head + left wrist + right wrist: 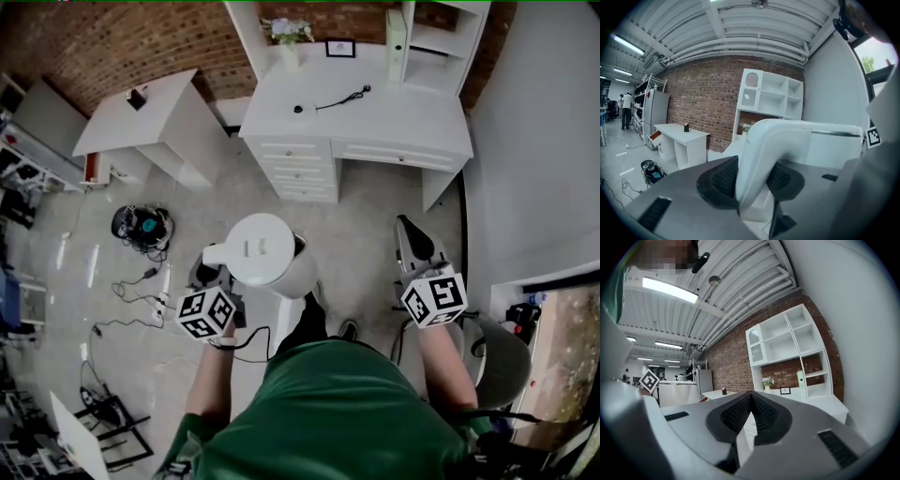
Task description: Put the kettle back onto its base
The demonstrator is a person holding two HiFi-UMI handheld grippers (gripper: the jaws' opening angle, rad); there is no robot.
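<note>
A white kettle (264, 251) hangs above the floor in front of me, and its handle (761, 150) sits clamped between the black pads of my left gripper (214, 268). In the left gripper view the left gripper (752, 180) is shut on that handle. The kettle's round dark base (298, 109), with a black cord, lies on the white desk (403, 127) ahead. My right gripper (405, 230) is held at the right, apart from the kettle. In the right gripper view its pads (761, 416) meet with nothing between them, so the right gripper (751, 414) is shut.
A vase of flowers (288, 37) and a small picture frame (340, 47) stand at the desk's back, under white shelving (441, 37). A second white desk (141, 117) stands at the left. Cables and gear (141, 227) lie on the floor. A grey chair (502, 361) is at my right.
</note>
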